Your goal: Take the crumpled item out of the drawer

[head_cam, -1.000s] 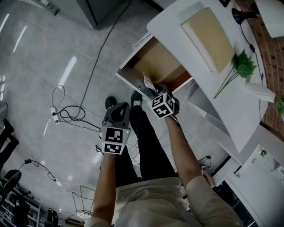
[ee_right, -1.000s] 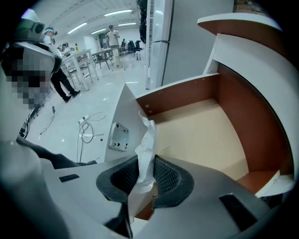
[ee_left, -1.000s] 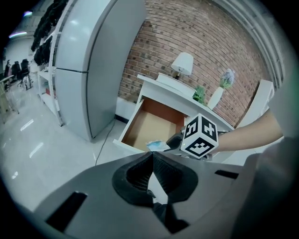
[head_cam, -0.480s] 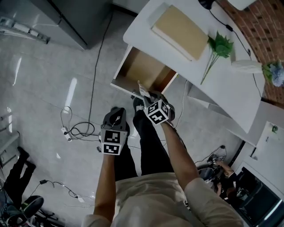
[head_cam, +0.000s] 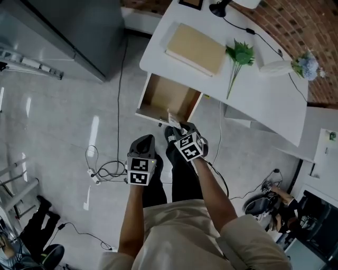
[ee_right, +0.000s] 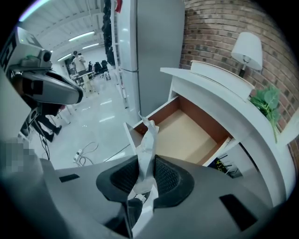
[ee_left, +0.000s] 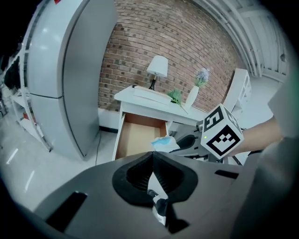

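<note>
The drawer (head_cam: pixel 165 99) of the white desk (head_cam: pixel 253 100) stands pulled open, its tan bottom bare. My right gripper (head_cam: pixel 178 126) hangs just in front of the drawer's front edge, shut on the crumpled white item (head_cam: pixel 172 117). In the right gripper view the crumpled item (ee_right: pixel 145 137) sticks up from between the pads of the right gripper (ee_right: pixel 144 173), above the drawer (ee_right: pixel 187 130). To its left my left gripper (head_cam: pixel 142 141) is held over the floor. In the left gripper view the left gripper (ee_left: pixel 152 157) has its tips together with nothing in them, and the crumpled item (ee_left: pixel 164 143) shows ahead.
On the desk lie a tan pad (head_cam: pixel 195 49), a green sprig (head_cam: pixel 236 54), a white vase (head_cam: pixel 274 67) and a lamp (head_cam: pixel 219 7). A tall grey cabinet (head_cam: pixel 79 31) stands left of the desk. Cables (head_cam: pixel 108 169) lie on the floor beside the person's legs (head_cam: pixel 179 179).
Both grippers have risen away from the drawer, the right one carrying the crumpled item up with it. The desk and drawer now look smaller and farther off.
</note>
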The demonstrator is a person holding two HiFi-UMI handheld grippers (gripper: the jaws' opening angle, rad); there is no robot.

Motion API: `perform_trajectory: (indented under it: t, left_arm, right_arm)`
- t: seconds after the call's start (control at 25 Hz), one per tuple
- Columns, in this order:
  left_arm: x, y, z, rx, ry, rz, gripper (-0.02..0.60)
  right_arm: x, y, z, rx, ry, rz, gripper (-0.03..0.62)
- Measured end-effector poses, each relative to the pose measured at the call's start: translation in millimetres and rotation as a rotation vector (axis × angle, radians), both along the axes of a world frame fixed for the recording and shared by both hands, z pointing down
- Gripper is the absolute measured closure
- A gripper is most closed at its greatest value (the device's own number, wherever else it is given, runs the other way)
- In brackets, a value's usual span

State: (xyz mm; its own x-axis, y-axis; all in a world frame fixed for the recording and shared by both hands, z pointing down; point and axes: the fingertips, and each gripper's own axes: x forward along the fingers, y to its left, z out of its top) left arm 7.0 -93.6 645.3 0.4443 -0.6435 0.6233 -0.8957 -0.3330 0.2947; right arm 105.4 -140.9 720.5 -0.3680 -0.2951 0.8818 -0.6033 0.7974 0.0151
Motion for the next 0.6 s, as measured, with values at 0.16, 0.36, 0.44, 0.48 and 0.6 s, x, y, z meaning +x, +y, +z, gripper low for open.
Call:
perform_trajectory:
  t: [0.16,0.36,0.44,0.48,0.6]
  left_arm:
    - [1.6,3.0,-18.0,0.017,-0.001,0.03,0.566]
    - [4.8,4.5,-35.6,0.029,-0.012,0.069,0.566]
    - [9.2,4.2,-45.0,0.036,-0.006,0.076,0.566]
    - [11.8,3.5,-49.7,0.041,-0.001,0.079,0.566]
    - [18.1,2.2,-65.5,0.055,0.005,0.085,0.566]
  right_arm:
    - [2.7,12.3,-30.2,0.007,-0.062,0.108,0.488]
    - [-2.4,19.3,-76.7,0.063,-0.127,0.164,0.488]
    - [-1.0,20.3,-90.7,0.078,-0.147,0.182,0.488]
    - [0.4,20.3,-96.7,0.085,-0.154,0.19,0.488]
    - [0.9,21.2,-114.2,0.097,-0.183,0.216,0.488]
